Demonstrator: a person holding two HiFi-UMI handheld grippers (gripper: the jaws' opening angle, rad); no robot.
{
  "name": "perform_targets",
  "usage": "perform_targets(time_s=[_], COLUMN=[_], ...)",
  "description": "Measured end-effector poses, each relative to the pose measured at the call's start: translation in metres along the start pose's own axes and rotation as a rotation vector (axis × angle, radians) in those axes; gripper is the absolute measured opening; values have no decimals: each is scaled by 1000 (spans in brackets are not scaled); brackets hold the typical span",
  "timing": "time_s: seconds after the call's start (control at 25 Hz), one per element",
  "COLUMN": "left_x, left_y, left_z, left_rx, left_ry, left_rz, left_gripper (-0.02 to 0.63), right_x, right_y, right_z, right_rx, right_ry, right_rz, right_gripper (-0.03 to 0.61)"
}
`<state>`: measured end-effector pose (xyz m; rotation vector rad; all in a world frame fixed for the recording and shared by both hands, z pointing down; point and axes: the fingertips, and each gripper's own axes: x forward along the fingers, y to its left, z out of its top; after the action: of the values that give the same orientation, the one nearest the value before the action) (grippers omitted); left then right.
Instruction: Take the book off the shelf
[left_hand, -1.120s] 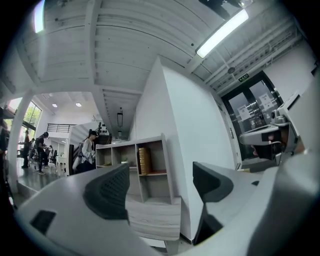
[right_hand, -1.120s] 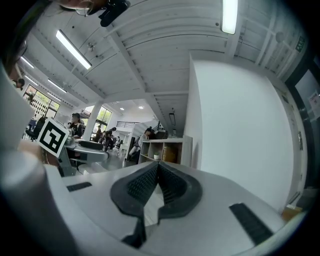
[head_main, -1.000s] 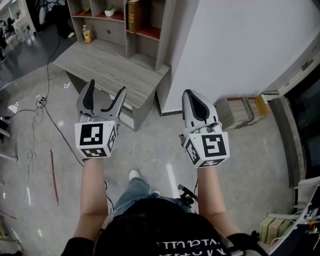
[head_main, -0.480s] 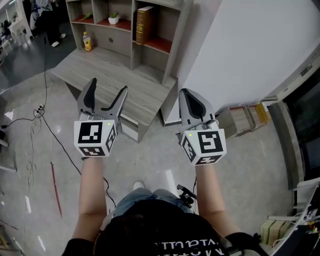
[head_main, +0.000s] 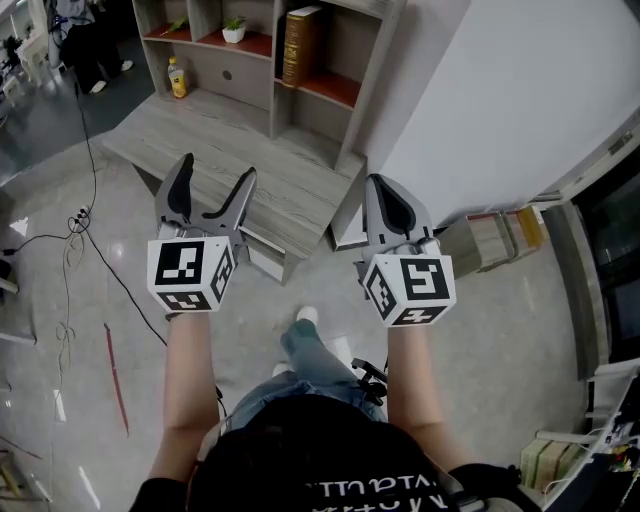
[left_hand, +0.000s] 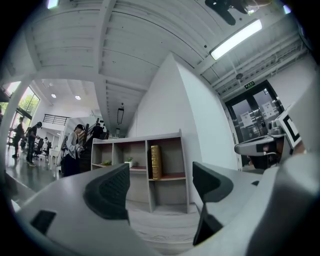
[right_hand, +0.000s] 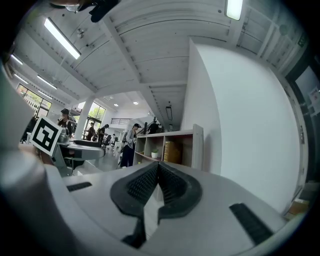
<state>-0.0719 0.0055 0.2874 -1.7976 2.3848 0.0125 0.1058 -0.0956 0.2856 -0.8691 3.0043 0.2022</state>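
Stepping forward, the person has brought the shelf further into the head view than half a second ago, so I judge that the approach goes on and no reach has begun. The book stands upright in a red-floored compartment above the desk, well apart from both tongs. Both forearms stretch forward side by side. The left tongs are wide and empty; the right tongs are pressed together on nothing.

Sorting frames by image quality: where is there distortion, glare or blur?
Head view: sharp, evenly lit, bright reflections on the glossy floor. Left gripper view: fisheye bending, ceiling light blown out, book small but clear. Right gripper view: same fisheye, dark corners.
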Motion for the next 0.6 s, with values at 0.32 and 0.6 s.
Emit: perform_targets(time_s=[0.32, 0.6], left_x=[39, 101], left_y=[12, 26], left_z=[-10, -14], left_rx=[26, 57], left_ry=[1, -7], left_rz=[-2, 0], left_gripper=[382, 382], right_x=[42, 100], right_y=[-10, -34], right_z=[-10, -15], right_rx=[-50, -33], right_ry=[2, -18], right_rz=[11, 23], right_gripper=[12, 12])
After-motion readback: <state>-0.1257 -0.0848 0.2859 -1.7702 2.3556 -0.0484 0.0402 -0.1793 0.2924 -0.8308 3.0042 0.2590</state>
